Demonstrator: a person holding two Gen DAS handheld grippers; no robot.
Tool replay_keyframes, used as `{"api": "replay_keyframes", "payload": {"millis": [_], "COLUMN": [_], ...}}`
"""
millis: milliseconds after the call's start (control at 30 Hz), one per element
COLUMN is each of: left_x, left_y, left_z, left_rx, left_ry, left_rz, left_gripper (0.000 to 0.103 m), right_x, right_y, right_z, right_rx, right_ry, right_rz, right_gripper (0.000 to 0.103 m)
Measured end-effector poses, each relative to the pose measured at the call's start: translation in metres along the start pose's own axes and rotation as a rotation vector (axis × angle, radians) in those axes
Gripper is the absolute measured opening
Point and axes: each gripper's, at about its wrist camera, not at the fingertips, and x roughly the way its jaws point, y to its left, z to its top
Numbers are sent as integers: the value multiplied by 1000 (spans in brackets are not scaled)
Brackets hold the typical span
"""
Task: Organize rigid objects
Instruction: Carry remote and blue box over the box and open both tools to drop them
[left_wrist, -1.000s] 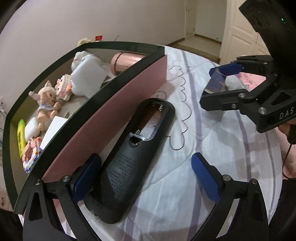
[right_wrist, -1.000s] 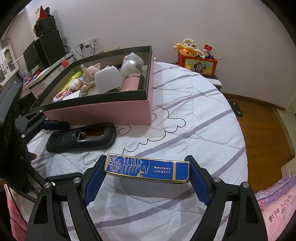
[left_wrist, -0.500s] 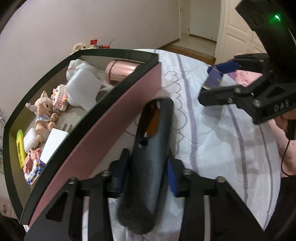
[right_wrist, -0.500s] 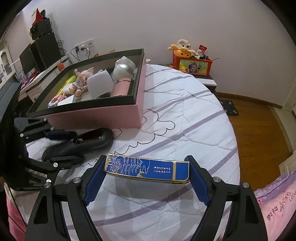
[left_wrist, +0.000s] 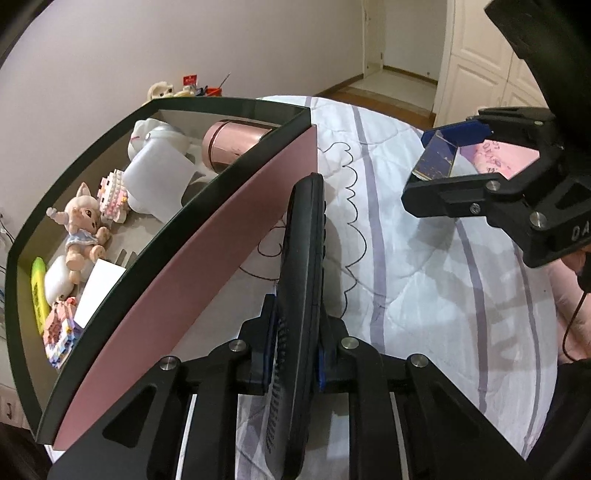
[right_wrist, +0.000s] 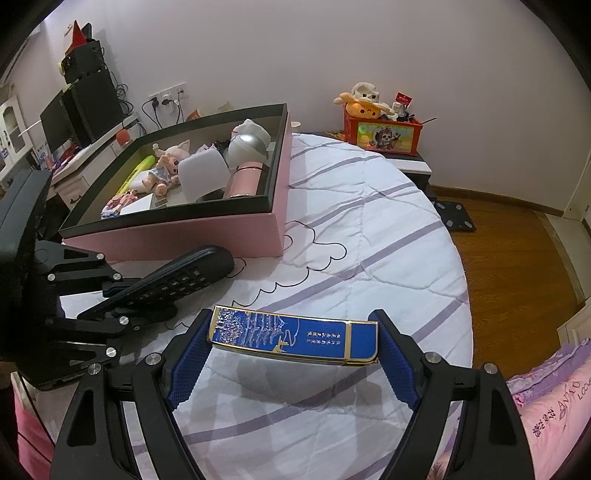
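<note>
Handset (left_wrist: 301, 295) edgewise within left claw (left_wrist: 293, 347)

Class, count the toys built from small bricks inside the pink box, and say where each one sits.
2. One brick toy sits beside the doll; the other brick toy lies near the box's near corner. Others may be hidden.

Dim indoor light, soft shadows, sharp focus (fisheye-bent, dark-cornered edges)
</note>
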Motion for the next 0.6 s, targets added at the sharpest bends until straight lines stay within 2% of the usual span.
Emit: {"api": "replay_keyframes", "payload": {"millis": [200,400,600], "left_x": [-10,-35,-71], "left_y": [-2,-1,12], "left_z": [-10,-33,-50], "left_rx": [-43,-147,-276], "left_ry": [-24,-23,-52], "left_rz": [11,16,45], "left_gripper": [14,14,14], "right_x": [-6,-16,-28], "right_y": [0,10,38], "right_z": [1,6,20], "right_rx": [-2,-21,-71], "right_ry": [-8,-25,-57], "right_rz": [-2,20,72], "right_gripper": [84,84,84]}}
